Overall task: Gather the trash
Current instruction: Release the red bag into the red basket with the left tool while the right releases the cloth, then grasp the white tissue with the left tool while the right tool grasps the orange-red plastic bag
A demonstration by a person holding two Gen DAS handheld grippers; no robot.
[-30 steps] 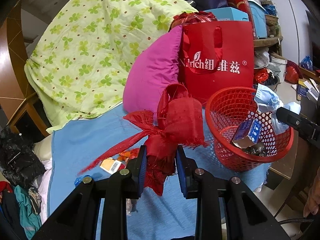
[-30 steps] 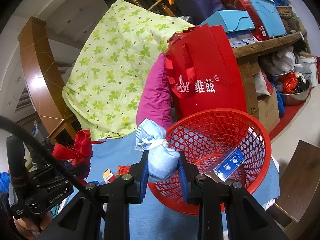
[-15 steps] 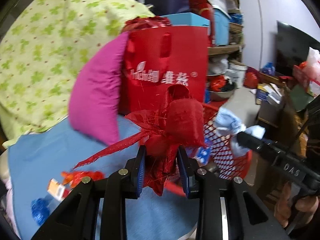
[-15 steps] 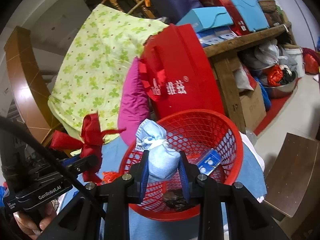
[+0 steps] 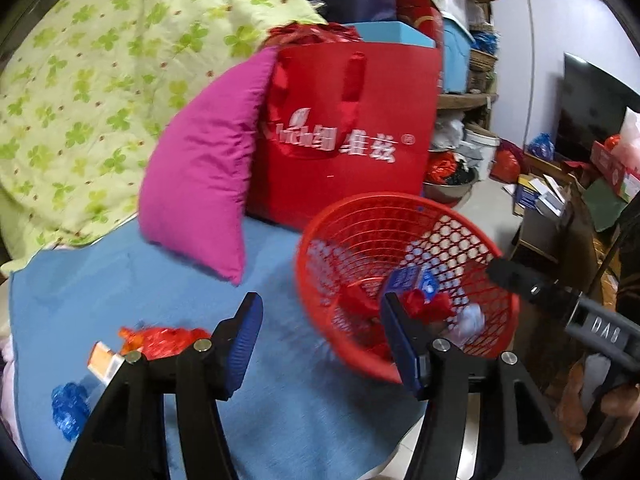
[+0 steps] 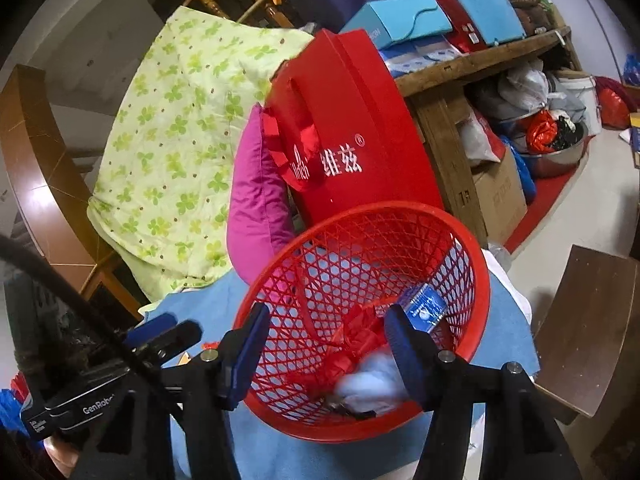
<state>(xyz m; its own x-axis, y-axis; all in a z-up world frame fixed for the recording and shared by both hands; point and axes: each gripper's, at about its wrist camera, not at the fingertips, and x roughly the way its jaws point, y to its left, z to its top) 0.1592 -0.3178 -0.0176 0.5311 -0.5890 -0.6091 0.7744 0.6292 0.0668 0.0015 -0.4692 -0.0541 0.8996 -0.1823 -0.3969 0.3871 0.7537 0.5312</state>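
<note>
- The left gripper (image 5: 322,340) has just been opening; its blue-padded jaws stand wide apart with nothing between them.
- Past its right finger, the red ribbon bundle (image 5: 424,304) lies inside the red basket (image 5: 320,280), beside a pale blue wad (image 5: 468,322) and a small blue packet (image 5: 412,280).
- The right gripper (image 6: 324,346) has also just been opening; its jaws are spread over the near rim of the basket and grip nothing.
- Between and just beyond its fingers, the pale blue wad rests on the basket floor against the red ribbon bundle.
- To the left of the left gripper's fingers, a red wrapper (image 5: 164,338), a small orange-and-white carton (image 5: 103,362) and a blue wrapper (image 5: 70,404) lie on the blue cloth (image 5: 120,280).
- Behind the basket stand a red bag (image 6: 352,140) and a pink pillow (image 5: 208,168).
</note>
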